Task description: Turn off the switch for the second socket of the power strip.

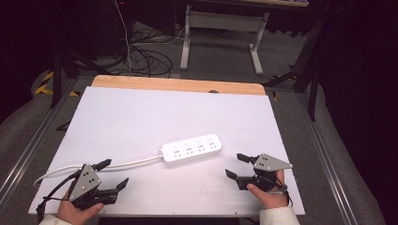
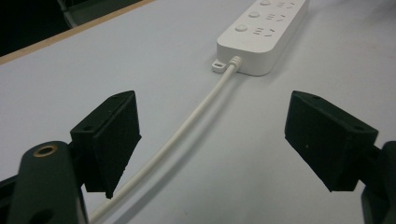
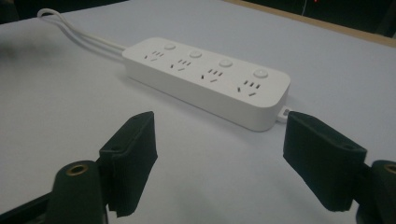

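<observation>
Left hand: at the counter's near left corner in the high view, it grips the left gripper from behind, grey plate up, nose aimed right and away toward the strip.
Left fingers: spread wide with nothing gripped; in the left gripper view the pads stand either side of the white cord, above it and clear of it.
Cord: the left gripper view shows it entering the strip's end through a ribbed collar beside a small tab; the high view shows it curving left to a loop at the counter's left edge.
Power strip: white, 4 outlets, lying flat near the counter's middle, between the 2 grippers and well apart from both.
Strip detail: the right gripper view shows 4 round buttons, 1 per outlet, too small to make out from above.
Right fingers: fully spread and empty; the strip's near end lies beyond and between them.
Right hand: at the near right edge, holding the right gripper low over the counter, pointing left and away.
</observation>
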`<state>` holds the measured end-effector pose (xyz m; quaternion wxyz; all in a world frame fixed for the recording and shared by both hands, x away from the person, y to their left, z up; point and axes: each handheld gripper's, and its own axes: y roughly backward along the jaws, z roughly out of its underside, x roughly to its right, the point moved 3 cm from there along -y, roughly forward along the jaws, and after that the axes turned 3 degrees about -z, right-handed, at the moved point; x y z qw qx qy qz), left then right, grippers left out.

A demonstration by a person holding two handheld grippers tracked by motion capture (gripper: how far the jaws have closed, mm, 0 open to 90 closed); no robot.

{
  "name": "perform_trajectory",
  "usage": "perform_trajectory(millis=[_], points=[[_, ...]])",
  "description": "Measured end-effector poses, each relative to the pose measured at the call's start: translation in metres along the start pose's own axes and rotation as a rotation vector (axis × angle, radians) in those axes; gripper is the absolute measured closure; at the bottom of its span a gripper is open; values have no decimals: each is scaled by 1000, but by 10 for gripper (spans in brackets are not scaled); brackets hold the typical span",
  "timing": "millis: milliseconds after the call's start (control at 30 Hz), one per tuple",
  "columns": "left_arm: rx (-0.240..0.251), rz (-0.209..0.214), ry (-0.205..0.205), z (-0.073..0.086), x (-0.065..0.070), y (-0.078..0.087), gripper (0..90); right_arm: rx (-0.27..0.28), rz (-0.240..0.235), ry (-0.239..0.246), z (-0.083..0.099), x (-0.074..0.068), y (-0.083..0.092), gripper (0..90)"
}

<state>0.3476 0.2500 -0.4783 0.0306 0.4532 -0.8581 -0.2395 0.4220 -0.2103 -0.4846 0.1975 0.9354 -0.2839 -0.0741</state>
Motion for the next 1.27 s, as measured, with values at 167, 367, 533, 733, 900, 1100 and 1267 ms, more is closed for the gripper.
perform_trajectory(millis=[167, 367, 533, 733, 900, 1100, 1267], points=[[1, 11, 9, 0, -1, 0, 177, -16, -8, -21, 11, 0, 2, 264], [7, 10, 19, 0, -2, 0, 172, -85, -20, -36, 23, -3, 3, 304], [3, 3, 3, 0, -1, -1, 174, -118, -33, -49, 28, -5, 1, 314], [-3, -2, 0, 1, -1, -2, 173, -80, -12, -39, 25, -3, 4, 310], [-13, 13, 17, 2, -3, -4, 171, -43, 8, -29, 23, -2, 7, 311], [-9, 9, 11, 2, -3, -5, 171, -30, 9, -55, 24, 1, 9, 311], [-11, -3, 8, 4, -4, -5, 181, -61, 0, -38, 25, 1, 8, 311]])
